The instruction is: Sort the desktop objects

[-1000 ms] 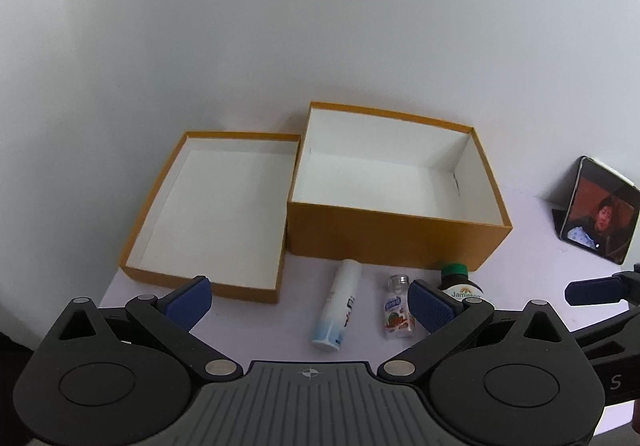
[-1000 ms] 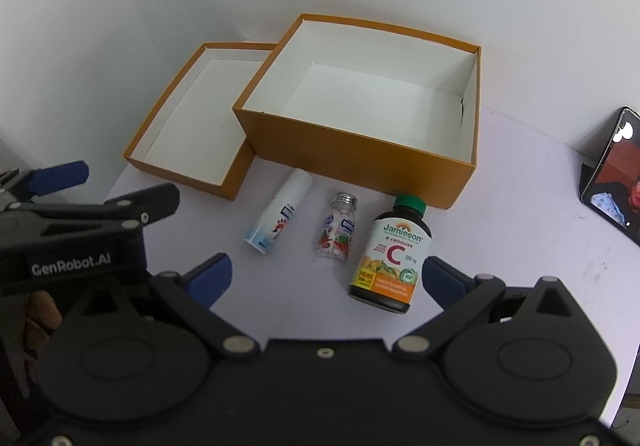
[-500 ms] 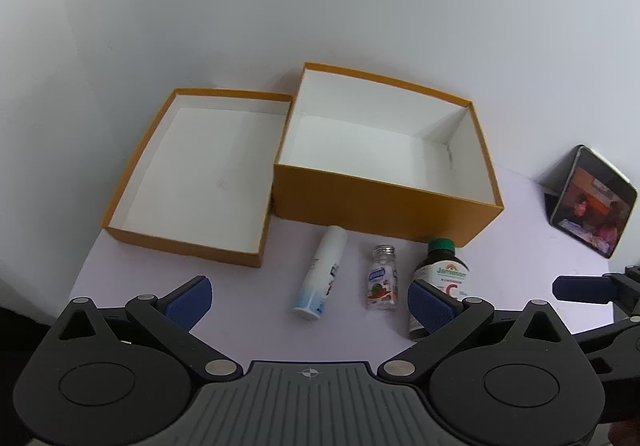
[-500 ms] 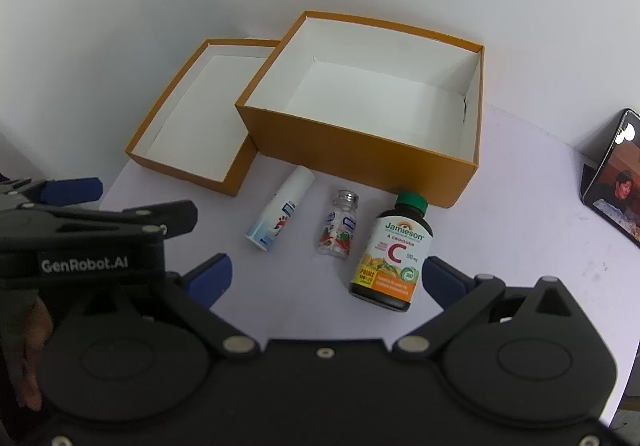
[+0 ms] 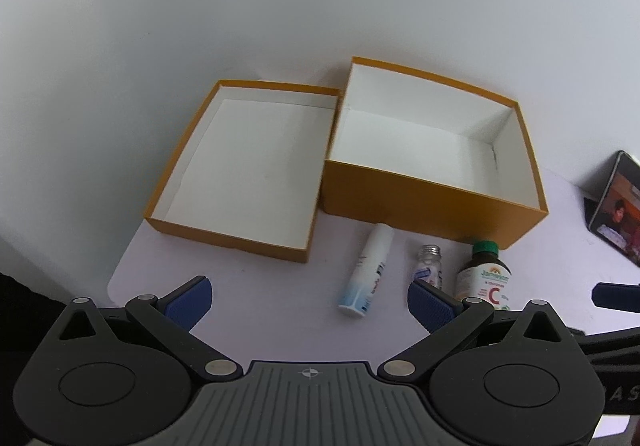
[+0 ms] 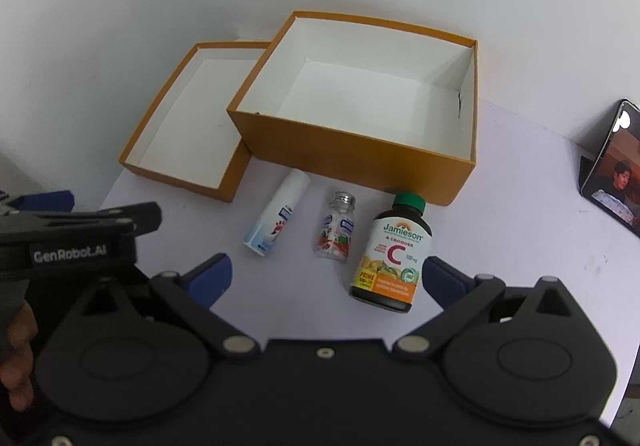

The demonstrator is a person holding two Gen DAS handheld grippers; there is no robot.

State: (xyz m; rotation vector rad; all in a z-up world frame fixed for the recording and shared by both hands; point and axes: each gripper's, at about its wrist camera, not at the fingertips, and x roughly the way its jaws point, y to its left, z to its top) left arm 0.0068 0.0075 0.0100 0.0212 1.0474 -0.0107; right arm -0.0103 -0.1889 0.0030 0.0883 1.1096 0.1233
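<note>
I am holding both tongs wide open, left tongs (image 5: 308,300) and right tongs (image 6: 326,272), gripping nothing. Three bottles are lying on the bench (image 6: 520,205) beside the orange box (image 6: 360,149): white tube (image 6: 277,219), small bottle (image 6: 336,226), vitamin bottle (image 6: 394,252).

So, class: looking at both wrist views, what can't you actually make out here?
- Vitamin C bottle: lower part hidden behind the left gripper's finger, left wrist view.
- Phone: cut off by the right edge in both views.
- Small clear bottle: label print too small to read.
- White tube: label wording too small.
- Hand: mostly hidden, right wrist view.
</note>
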